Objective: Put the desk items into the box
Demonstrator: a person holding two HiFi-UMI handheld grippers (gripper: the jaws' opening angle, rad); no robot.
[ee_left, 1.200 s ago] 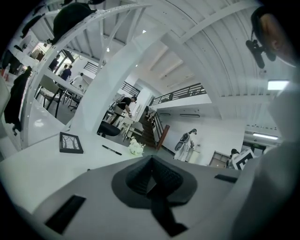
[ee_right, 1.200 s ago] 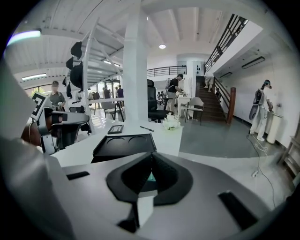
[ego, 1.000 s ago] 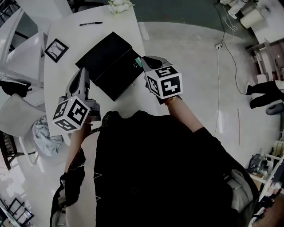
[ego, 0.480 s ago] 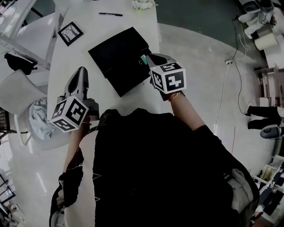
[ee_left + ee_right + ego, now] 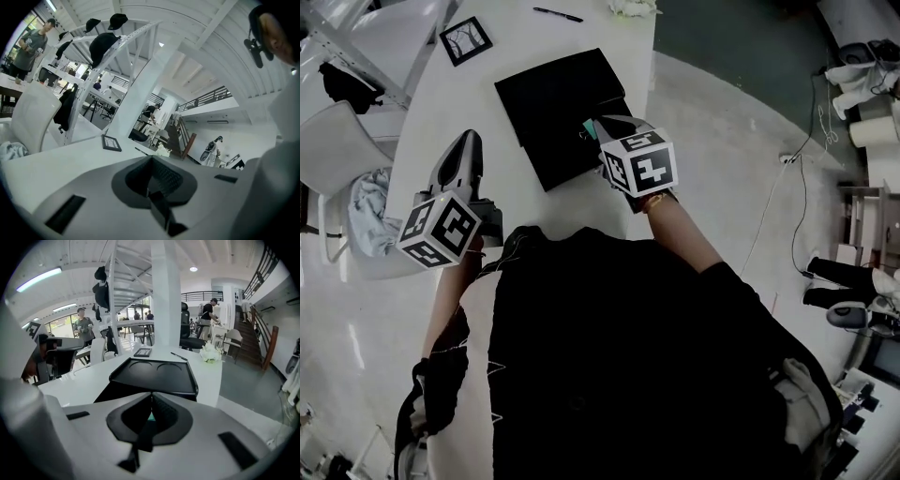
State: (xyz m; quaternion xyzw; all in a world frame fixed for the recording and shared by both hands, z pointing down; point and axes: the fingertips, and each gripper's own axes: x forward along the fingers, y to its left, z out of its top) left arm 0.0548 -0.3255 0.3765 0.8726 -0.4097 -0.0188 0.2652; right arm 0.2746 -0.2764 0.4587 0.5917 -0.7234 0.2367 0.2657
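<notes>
An open black box (image 5: pixel 558 103) lies on the white table (image 5: pixel 441 103); in the right gripper view the box (image 5: pixel 154 373) is straight ahead, showing two round hollows. My right gripper (image 5: pixel 598 125) hangs over the box's near right corner, shut on a small teal item (image 5: pixel 588 129), which shows as a teal sliver (image 5: pixel 150 416) between the jaws. My left gripper (image 5: pixel 466 141) hovers over the table left of the box, shut with nothing in it. A black pen (image 5: pixel 558 14) and a small black picture frame (image 5: pixel 466 39) lie beyond the box.
A small bunch of white flowers (image 5: pixel 633 6) sits at the table's far edge. White chairs (image 5: pixel 342 141) stand to the left, one with cloth on it. Grey floor with cables (image 5: pixel 787 187) lies to the right. People move about in the background (image 5: pixel 84 329).
The head view has swung, so the table sits higher in the picture. The right gripper stays at the box's near right corner with the teal item; the left gripper keeps its place.
</notes>
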